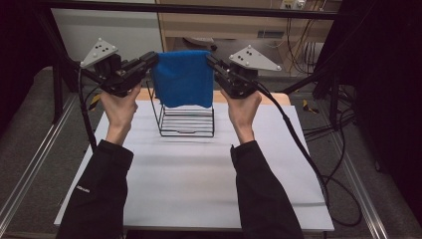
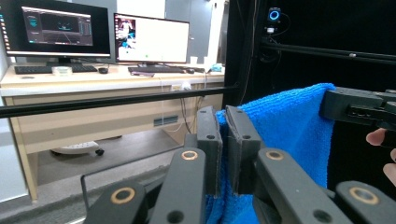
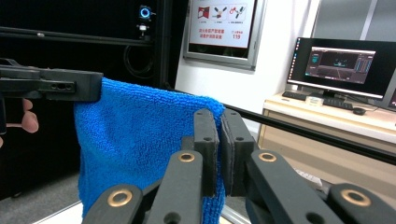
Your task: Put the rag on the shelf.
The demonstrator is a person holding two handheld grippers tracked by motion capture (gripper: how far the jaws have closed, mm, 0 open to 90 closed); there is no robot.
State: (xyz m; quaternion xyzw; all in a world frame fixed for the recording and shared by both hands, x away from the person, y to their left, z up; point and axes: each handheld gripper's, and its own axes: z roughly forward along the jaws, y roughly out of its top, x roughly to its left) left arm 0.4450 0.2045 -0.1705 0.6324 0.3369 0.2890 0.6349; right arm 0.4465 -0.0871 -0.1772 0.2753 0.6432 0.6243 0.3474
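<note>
A blue cloth (image 1: 182,77) hangs stretched between both grippers, held in the air above a black wire rack (image 1: 186,121) on the white table (image 1: 199,184). My left gripper (image 1: 154,58) is shut on the cloth's upper left corner, and my right gripper (image 1: 209,58) is shut on its upper right corner. In the left gripper view the jaws pinch the blue cloth (image 2: 285,135) at my left gripper (image 2: 223,122). The right gripper view has the blue cloth (image 3: 135,149) clamped by my right gripper (image 3: 218,122). The cloth's lower edge hangs over the rack's top.
A black frame bar (image 1: 189,9) crosses the back above the table. Cables (image 1: 308,159) trail off the table's right side. A desk with monitors (image 2: 107,35) stands beyond the frame.
</note>
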